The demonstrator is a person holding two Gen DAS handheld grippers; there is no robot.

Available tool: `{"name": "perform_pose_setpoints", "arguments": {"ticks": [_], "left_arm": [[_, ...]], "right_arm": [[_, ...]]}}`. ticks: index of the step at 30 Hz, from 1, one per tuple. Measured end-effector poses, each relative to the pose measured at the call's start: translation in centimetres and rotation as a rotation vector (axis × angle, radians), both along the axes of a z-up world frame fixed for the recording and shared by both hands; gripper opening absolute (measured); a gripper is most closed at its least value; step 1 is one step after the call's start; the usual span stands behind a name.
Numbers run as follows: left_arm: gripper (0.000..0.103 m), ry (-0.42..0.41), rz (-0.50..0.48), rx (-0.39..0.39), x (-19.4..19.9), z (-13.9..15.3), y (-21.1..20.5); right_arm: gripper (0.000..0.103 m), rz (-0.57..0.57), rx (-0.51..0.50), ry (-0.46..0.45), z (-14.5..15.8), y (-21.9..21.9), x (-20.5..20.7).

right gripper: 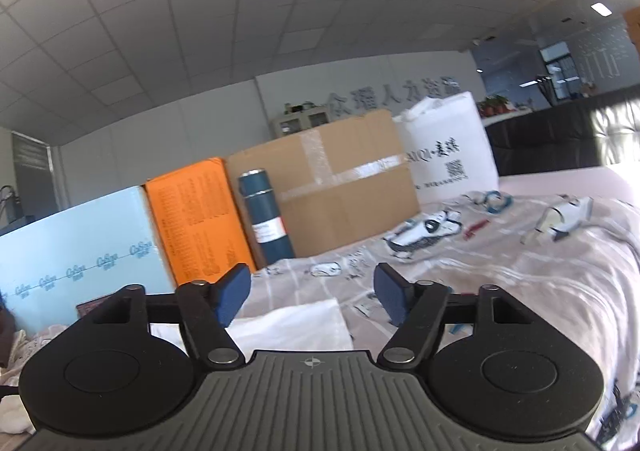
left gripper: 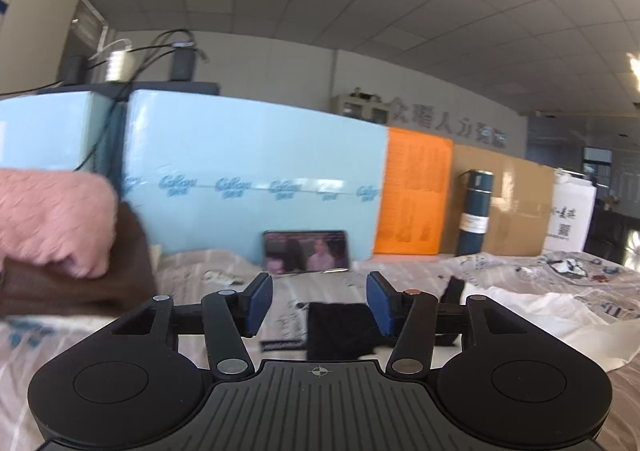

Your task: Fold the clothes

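My left gripper (left gripper: 319, 301) is open and empty, held above the patterned bedsheet (left gripper: 208, 283). A small black garment (left gripper: 340, 331) lies flat on the sheet just past its fingers. A white garment (left gripper: 540, 315) lies spread to the right. At the left a stack of folded clothes shows, pink fluffy (left gripper: 52, 219) over brown (left gripper: 80, 287). My right gripper (right gripper: 312, 295) is open and empty above the sheet (right gripper: 520, 275); the white garment (right gripper: 292, 323) lies under its left finger.
Along the back stand light blue foam boards (left gripper: 248, 171), an orange box (left gripper: 416, 191), a dark teal flask (left gripper: 474, 211), a cardboard box (right gripper: 332, 179) and a white bag (right gripper: 448, 147). A phone (left gripper: 306, 251) leans against the foam. Black sofa (right gripper: 560, 135) at far right.
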State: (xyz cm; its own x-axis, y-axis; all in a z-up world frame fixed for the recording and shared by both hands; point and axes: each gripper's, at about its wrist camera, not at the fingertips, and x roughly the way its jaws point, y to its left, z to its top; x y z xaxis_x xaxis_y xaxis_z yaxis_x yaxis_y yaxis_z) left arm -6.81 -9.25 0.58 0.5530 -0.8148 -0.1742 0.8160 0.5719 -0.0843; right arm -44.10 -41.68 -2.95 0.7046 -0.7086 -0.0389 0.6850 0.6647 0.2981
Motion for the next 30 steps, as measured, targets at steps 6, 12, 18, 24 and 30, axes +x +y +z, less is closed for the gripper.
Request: {"name": "perform_pose_setpoints", "arguments": {"ticks": [6,12,18,24,30], "left_arm": [[0.078,0.074,-0.317,0.126,2.9,0.6,-8.3],[0.078,0.054,-0.425,0.336,3.2,-2.0,-15.6],[0.072,0.067,-0.476,0.450,3.1,-4.3,-19.0],[0.010,-0.114,-0.453,0.527,2.0,-3.8,-20.6],[0.009,-0.462,-0.298,0.507,2.9,-1.0,-24.6]], "right_arm": [[0.081,0.089,-0.002,-0.017,2.5,-3.7,3.0],[0.081,0.068,0.173,0.035,2.5,-10.7,4.4],[0.081,0.159,0.394,0.135,-0.9,-16.5,7.7],[0.081,0.222,0.479,0.270,-3.0,-18.7,12.1],[0.032,0.279,0.435,0.333,-3.1,-18.4,13.6]]}}
